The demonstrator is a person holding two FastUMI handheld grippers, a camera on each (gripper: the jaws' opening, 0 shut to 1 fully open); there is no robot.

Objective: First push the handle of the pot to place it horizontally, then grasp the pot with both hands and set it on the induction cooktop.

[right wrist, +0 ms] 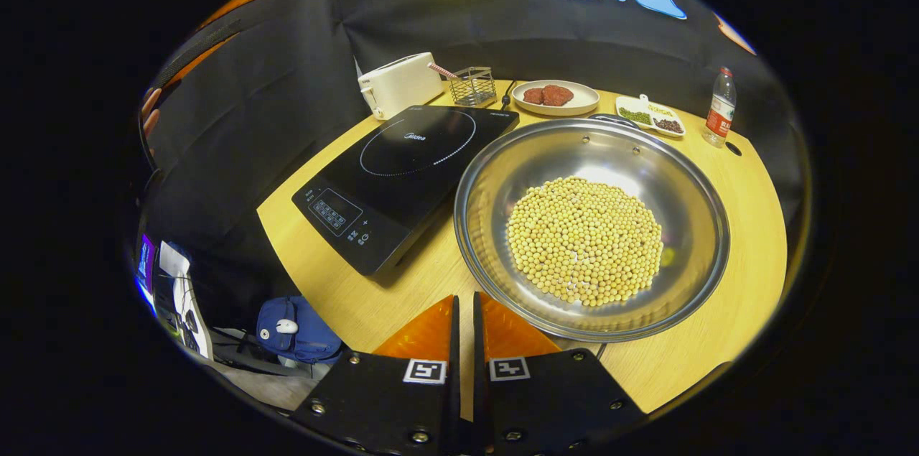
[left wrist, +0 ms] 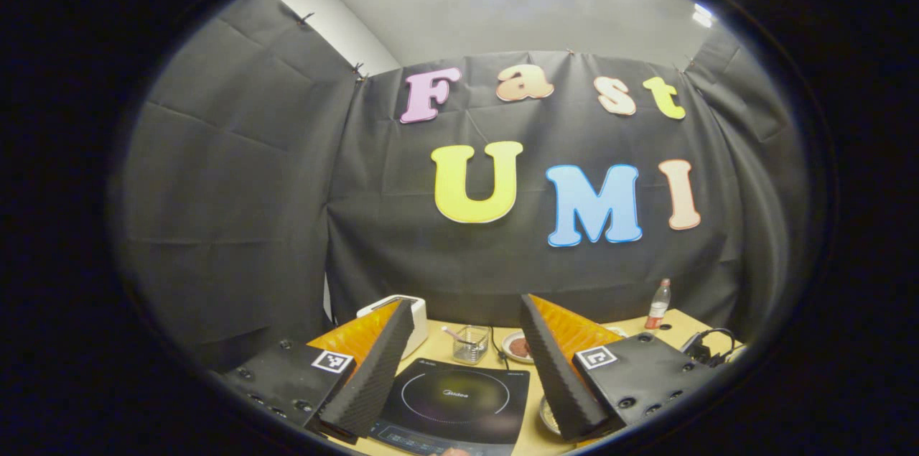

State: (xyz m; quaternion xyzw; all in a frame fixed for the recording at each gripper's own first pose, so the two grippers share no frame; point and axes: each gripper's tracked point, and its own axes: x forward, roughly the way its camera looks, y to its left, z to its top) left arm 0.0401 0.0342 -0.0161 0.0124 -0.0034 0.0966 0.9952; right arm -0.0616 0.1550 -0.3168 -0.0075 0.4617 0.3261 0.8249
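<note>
Wooden worktop (right wrist: 725,312) holds a shiny pot (right wrist: 593,226) full of yellow beans, sitting just beside the black induction cooktop (right wrist: 402,176), near the front edge. Right gripper (right wrist: 465,312) has its jaws almost closed on nothing. Left gripper (left wrist: 467,363) has its jaws wide apart, holding nothing, above the cooktop.

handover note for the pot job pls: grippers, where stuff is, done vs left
Left gripper: jaws open, empty, raised above the induction cooktop.
Right gripper: jaws shut, empty, at the near rim of the pot.
Pot holds beans and sits on the table, to the right of the cooktop, not on it.
Handle position: cannot tell.
Done: nothing confirmed.
Left: push handle horizontal, grasp pot with both grippers, set it on the cooktop.
</note>
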